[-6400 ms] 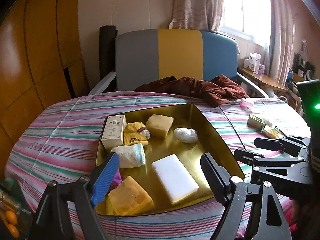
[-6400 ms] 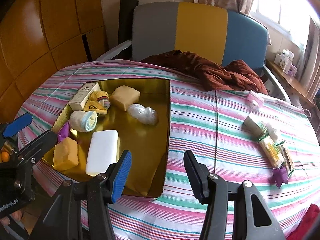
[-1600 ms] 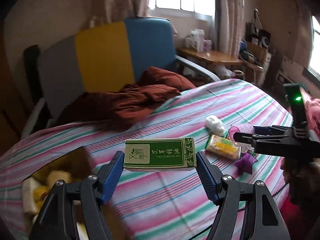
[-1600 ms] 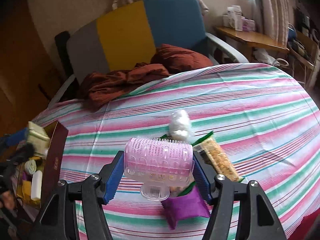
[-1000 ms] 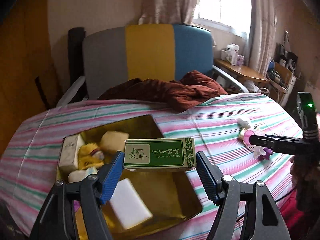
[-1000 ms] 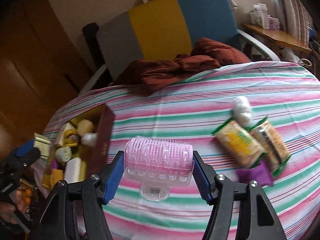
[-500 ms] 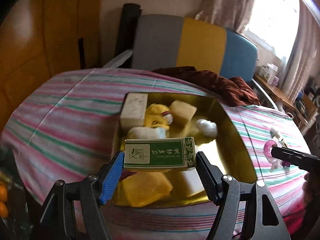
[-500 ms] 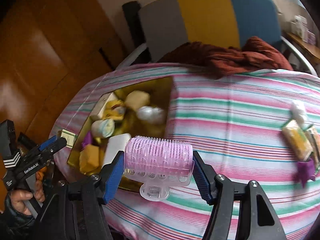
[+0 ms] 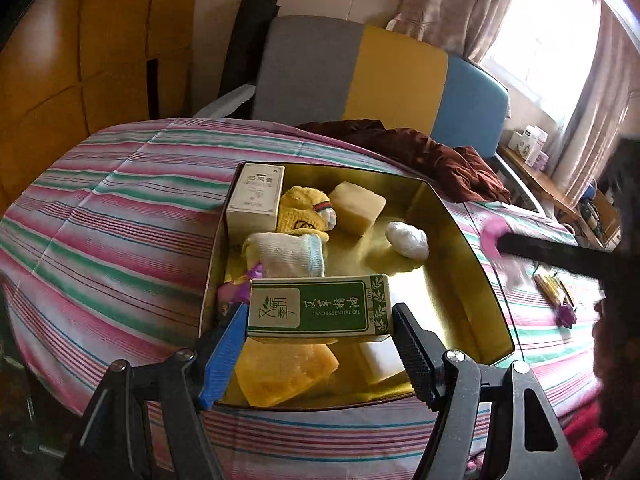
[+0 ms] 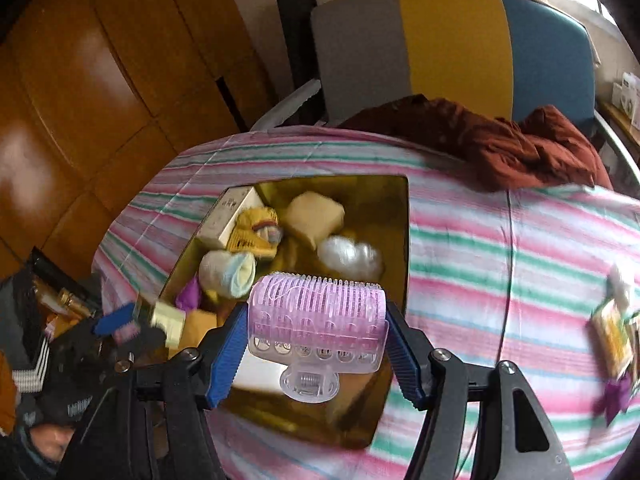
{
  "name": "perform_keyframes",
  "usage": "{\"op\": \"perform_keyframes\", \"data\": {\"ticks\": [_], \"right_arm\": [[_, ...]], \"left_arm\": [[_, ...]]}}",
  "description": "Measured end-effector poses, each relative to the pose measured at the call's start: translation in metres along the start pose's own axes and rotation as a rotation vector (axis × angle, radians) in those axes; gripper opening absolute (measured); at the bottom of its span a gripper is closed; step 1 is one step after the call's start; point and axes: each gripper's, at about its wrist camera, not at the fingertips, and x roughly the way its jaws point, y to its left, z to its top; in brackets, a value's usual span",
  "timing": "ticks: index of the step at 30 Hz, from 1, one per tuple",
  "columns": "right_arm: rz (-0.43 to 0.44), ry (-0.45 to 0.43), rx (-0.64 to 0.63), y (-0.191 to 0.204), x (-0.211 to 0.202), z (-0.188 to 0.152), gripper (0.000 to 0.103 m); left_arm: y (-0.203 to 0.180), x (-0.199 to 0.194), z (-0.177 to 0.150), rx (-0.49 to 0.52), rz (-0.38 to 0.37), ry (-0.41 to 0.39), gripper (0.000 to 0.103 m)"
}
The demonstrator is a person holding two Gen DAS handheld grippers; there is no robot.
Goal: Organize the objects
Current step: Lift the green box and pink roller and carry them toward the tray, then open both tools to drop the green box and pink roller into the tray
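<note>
Gold metal tray [image 9: 460,232] sits on the striped tablecloth [image 9: 120,208] covering the table; take it as your landmark.

Your left tongs [image 9: 320,344] are pinching a green-and-cream essential-oil box [image 9: 318,307] by its two ends, flat face toward the camera. You hold it above the tray's near end, off the tray floor.

Your right tongs [image 10: 316,344] are pinching a pink hair roller [image 10: 318,318] across its length, its clear clip tab hanging below. It hangs over the tray's near right part; this view is motion-blurred.

Inside the tray:
- cream carton [image 9: 256,196], far left corner
- yellow knit sock [image 9: 302,212], just beside the carton
- white sock with blue cuff [image 9: 286,254], nearer than the yellow one and touching it
- pale yellow sponge block [image 9: 358,208], far middle
- white crumpled wad [image 9: 407,239], right of centre
- orange sponge [image 9: 284,372], near end, partly under the held box
- white bar [image 9: 378,360], near end, mostly hidden
- purple bit [image 9: 236,286], against the left wall; I cannot tell what it is

Outside the tray: maroon cloth [image 10: 500,144] lies beyond the far edge, against a grey, yellow and blue chair [image 10: 440,44]. Yellow packets [image 10: 612,332] lie well right of the tray on the cloth.
</note>
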Motion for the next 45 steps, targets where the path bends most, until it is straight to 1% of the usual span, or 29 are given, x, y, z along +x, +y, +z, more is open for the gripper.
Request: {"op": "perform_keyframes", "data": {"ticks": [5, 6, 7, 8, 9, 10, 15, 19, 24, 30, 33, 37, 45], "right_arm": [[-0.043, -0.029, -0.017, 0.002, 0.019, 0.037, 0.066], [-0.069, -0.027, -0.015, 0.001, 0.027, 0.045, 0.066], [-0.075, -0.028, -0.014, 0.000, 0.031, 0.050, 0.070], [-0.075, -0.020, -0.014, -0.001, 0.036, 0.053, 0.074], [-0.076, -0.014, -0.007, -0.002, 0.038, 0.055, 0.082], [-0.076, -0.015, 0.004, -0.003, 0.038, 0.055, 0.082], [-0.075, -0.013, 0.049, -0.013, 0.036, 0.041, 0.082], [-0.073, -0.002, 0.084, -0.020, 0.030, 0.027, 0.082], [-0.074, 0.004, 0.095, -0.020, 0.024, 0.013, 0.082], [-0.077, 0.000, 0.075, -0.011, 0.014, 0.000, 0.082], [-0.080, -0.005, 0.047, -0.002, 0.010, -0.006, 0.082], [-0.088, -0.007, 0.006, 0.011, 0.006, -0.015, 0.082], [-0.102, -0.010, -0.023, 0.021, 0.000, -0.031, 0.082]], "left_arm": [[-0.005, 0.004, 0.002, 0.013, -0.005, 0.002, 0.073], [-0.006, 0.006, 0.003, 0.015, -0.006, 0.005, 0.073], [-0.007, 0.008, 0.004, 0.017, -0.012, 0.012, 0.074], [-0.008, 0.009, 0.005, 0.014, -0.021, 0.017, 0.079], [-0.008, 0.010, 0.005, 0.009, -0.027, 0.016, 0.081], [-0.009, 0.011, 0.005, 0.011, -0.025, 0.011, 0.085], [-0.012, 0.018, 0.004, 0.021, -0.021, 0.026, 0.085], [-0.014, 0.018, 0.003, 0.023, -0.018, 0.024, 0.085], [-0.013, 0.012, 0.003, 0.023, -0.003, 0.012, 0.085], [-0.014, -0.002, 0.005, 0.033, 0.025, -0.023, 0.086], [-0.015, -0.011, 0.006, 0.038, 0.042, -0.051, 0.089], [-0.017, -0.022, 0.007, 0.055, 0.067, -0.089, 0.090], [-0.022, -0.031, 0.006, 0.066, 0.086, -0.114, 0.090]]}}
